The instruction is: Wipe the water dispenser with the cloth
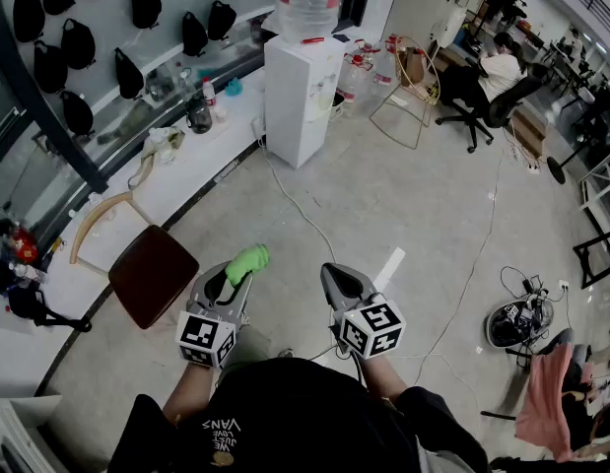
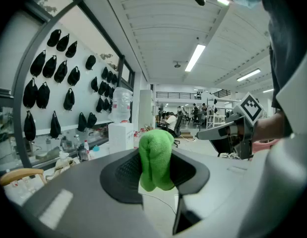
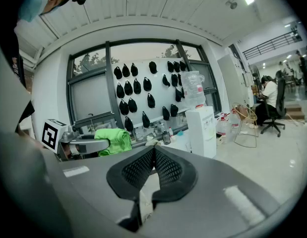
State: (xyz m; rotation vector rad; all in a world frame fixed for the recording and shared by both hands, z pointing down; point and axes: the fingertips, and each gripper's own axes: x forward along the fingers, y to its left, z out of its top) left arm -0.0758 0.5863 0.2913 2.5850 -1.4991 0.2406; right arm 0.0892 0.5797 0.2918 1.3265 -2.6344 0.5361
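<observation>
The left gripper (image 1: 236, 282) was clamped on the green cloth (image 1: 248, 260), a soft, light wad that would likely squash easily and hold best pinched deep across its folds. Just to its right, the right gripper (image 3: 154, 158) had its jaws pressed together on nothing. The water dispenser (image 1: 303, 97) stood well apart, far across the floor.

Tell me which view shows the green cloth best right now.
The left gripper view: the cloth sits centre frame, pinched by the left gripper. The head view shows it only as a small tuft at that gripper's tip. The right gripper view catches it side-on, at left.
</observation>
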